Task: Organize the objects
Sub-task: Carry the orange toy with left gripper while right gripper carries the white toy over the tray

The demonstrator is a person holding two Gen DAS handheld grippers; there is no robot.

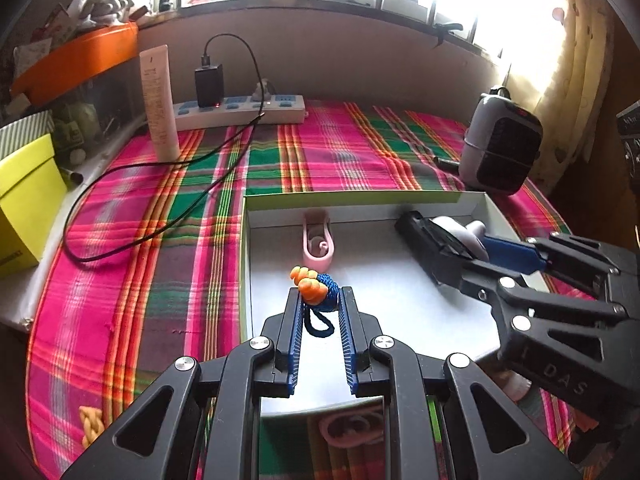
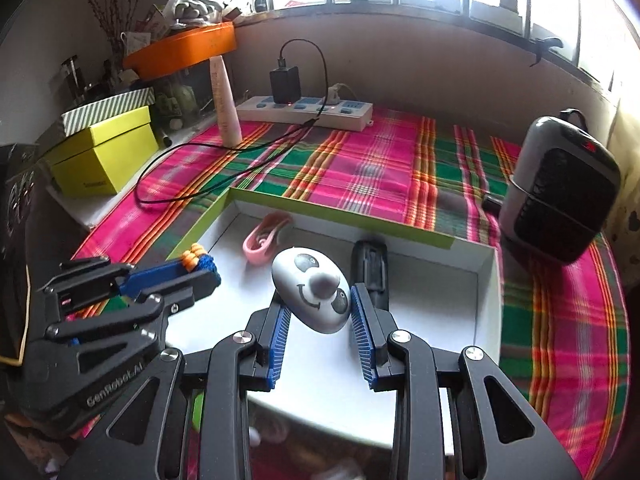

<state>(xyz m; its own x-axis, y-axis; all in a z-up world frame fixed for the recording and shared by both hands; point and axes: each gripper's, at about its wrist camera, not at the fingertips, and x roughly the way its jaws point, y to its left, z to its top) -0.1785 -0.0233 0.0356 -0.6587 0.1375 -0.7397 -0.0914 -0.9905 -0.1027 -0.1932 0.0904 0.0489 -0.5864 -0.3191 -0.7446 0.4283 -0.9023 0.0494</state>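
Note:
A shallow white box lid with green rim (image 1: 352, 198) (image 2: 340, 216) lies on the plaid cloth. My left gripper (image 1: 320, 298) is shut on a blue and orange knotted cord charm (image 1: 318, 290), held over the lid; it also shows in the right wrist view (image 2: 202, 266). My right gripper (image 2: 318, 304) is shut on a white egg-shaped toy with a panda face (image 2: 314, 294), held over the lid; it shows in the left wrist view (image 1: 460, 234). A pink clip (image 1: 318, 242) (image 2: 264, 238) and a black object (image 2: 372, 268) lie inside the lid.
A white power strip (image 1: 240, 112) with a black charger and cable sits at the back. A white tube (image 1: 159, 104) stands upright at the left. A yellow-green box (image 2: 104, 156) is on the left. A grey heater (image 2: 560, 188) stands at the right. An orange braided item (image 1: 91, 424) lies on the cloth.

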